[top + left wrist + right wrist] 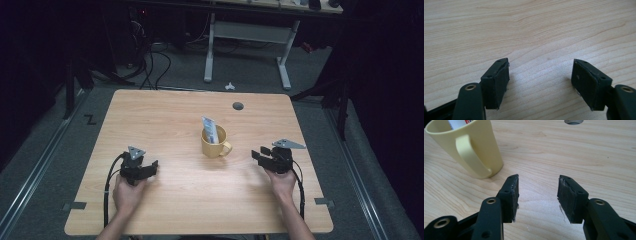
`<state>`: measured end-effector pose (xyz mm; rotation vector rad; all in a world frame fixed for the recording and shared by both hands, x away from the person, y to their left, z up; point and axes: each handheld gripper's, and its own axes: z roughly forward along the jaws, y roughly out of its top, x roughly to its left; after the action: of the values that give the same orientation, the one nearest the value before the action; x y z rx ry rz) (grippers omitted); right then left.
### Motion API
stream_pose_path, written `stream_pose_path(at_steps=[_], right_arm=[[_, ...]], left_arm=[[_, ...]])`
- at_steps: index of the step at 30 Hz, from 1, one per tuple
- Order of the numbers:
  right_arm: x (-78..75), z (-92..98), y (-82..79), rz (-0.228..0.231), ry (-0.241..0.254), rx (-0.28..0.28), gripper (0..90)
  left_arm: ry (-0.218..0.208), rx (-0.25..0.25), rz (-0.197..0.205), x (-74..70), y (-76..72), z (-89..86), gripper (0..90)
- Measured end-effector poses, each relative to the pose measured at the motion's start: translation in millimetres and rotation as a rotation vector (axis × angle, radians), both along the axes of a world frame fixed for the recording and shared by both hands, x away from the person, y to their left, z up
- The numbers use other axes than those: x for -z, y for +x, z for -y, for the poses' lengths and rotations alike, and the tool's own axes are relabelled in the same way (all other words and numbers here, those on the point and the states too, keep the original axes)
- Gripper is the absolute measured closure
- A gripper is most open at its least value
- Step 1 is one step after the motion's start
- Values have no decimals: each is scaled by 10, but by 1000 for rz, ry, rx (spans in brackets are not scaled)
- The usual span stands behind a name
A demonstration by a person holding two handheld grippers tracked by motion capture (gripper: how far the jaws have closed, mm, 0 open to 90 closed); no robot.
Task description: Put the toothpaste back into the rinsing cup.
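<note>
A yellow mug [215,143] stands near the middle of the wooden table [150,115], its handle turned to the right, with a white tube [210,129] upright inside it. My left gripper [151,167] rests low at the front left, open, with bare wood between its jaws [540,81]. My right gripper [259,155] sits to the right of the mug, open and holding nothing. In the right gripper view the mug [466,145] lies at the upper left, apart from the open gripper [537,197].
A round grey cable hole [238,106] is set in the table's far side, also seen as a grey hole [573,121] from the right gripper. Beyond the table stand a white desk frame [250,35] and floor cables [150,60].
</note>
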<state>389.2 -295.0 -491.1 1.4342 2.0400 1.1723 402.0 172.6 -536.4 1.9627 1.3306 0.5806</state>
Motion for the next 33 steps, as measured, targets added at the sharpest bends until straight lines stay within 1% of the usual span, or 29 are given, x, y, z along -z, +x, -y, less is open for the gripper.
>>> stream_pose_path(at_steps=[7,10,13,17,20,23,33], right_arm=[[77,20,23,-16,0,10,519],[87,9,31,-22,1,14,519],[103,-2,40,-25,-7,11,518],[131,-13,57,-31,-22,13,518],[158,-36,65,-30,-57,9,518],[193,-57,79,-35,-71,9,518],[275,-112,133,-44,-94,7,518]], left_arm=[[0,0,0,0,0,0,310],[1,1,0,0,0,-1,310],[1,1,0,0,0,-1,310],[1,1,0,0,0,-1,310],[1,1,0,0,0,-1,310],[1,1,-1,-1,0,-1,310],[1,1,-1,-1,0,-1,310]])
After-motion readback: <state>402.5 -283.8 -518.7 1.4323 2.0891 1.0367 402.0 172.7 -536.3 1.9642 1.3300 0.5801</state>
